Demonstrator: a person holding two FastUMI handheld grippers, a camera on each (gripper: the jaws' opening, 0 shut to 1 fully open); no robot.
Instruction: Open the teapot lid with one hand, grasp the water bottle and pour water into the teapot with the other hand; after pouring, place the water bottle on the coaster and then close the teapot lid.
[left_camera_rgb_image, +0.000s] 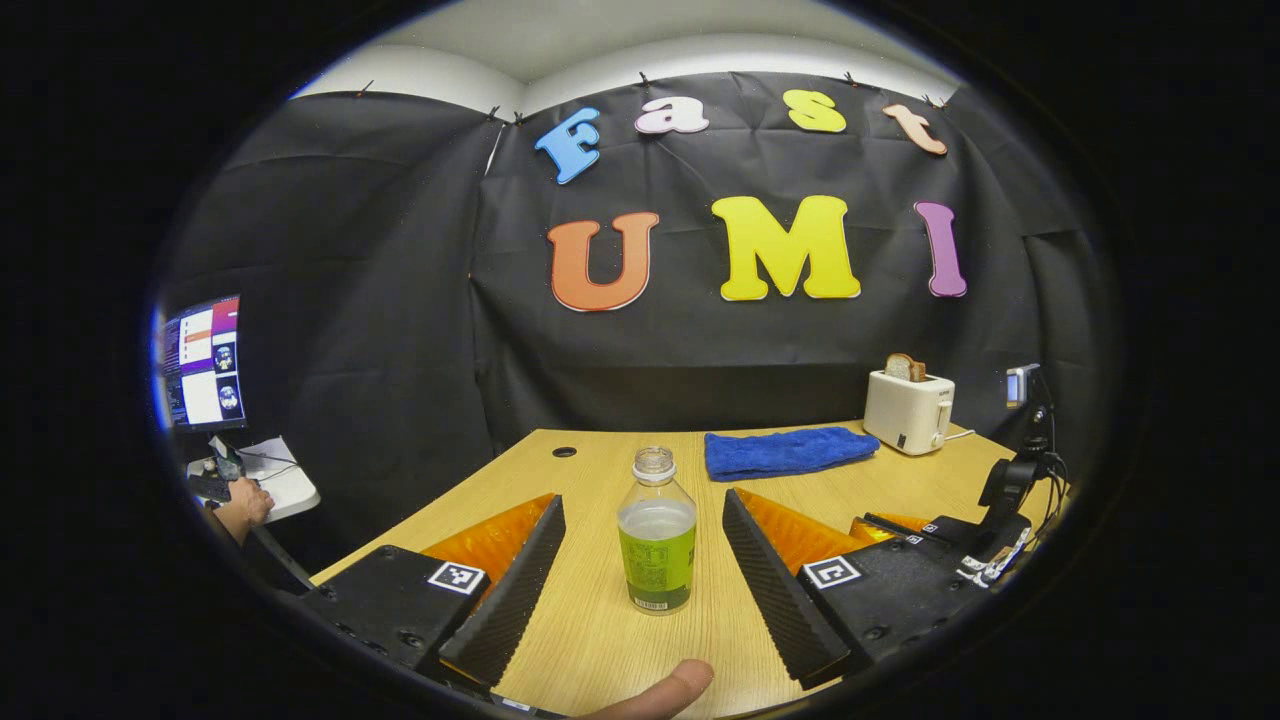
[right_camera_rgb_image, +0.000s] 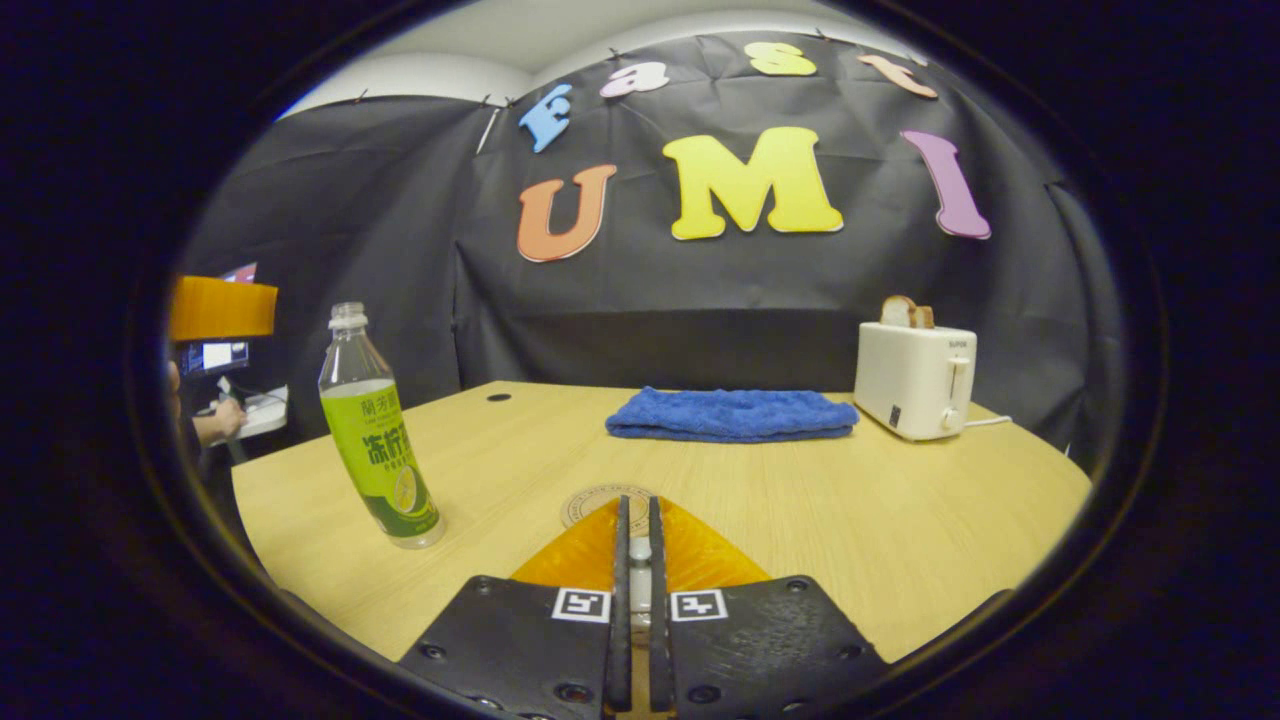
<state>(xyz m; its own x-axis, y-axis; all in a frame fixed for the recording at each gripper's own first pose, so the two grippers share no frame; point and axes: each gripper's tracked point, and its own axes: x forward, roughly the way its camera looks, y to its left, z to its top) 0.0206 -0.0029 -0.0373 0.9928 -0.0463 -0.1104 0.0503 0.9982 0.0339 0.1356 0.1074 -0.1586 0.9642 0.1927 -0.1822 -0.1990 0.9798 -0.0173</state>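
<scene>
A clear water bottle (left_camera_rgb_image: 657, 545) with a green label and no cap stands upright on the wooden table (left_camera_rgb_image: 600, 640). My left gripper (left_camera_rgb_image: 643, 500) is open wide, with the bottle between its fingers and touching neither. In the right gripper view the bottle (right_camera_rgb_image: 380, 440) stands at the left, and a round coaster (right_camera_rgb_image: 597, 503) lies just ahead of the fingertips. My right gripper (right_camera_rgb_image: 638, 502) is nearly closed, pinching a small pale knob (right_camera_rgb_image: 640, 552) that looks like the teapot lid's. The teapot body is hidden under it. The right gripper (left_camera_rgb_image: 915, 528) also shows at the right of the left gripper view.
A folded blue towel (right_camera_rgb_image: 730, 415) lies at the back of the table, with a white toaster (right_camera_rgb_image: 915, 380) holding bread to its right. A camera on a stand (left_camera_rgb_image: 1020, 470) sits at the table's right edge. A monitor (left_camera_rgb_image: 203, 362) and a person's hand (left_camera_rgb_image: 245, 505) are off to the left.
</scene>
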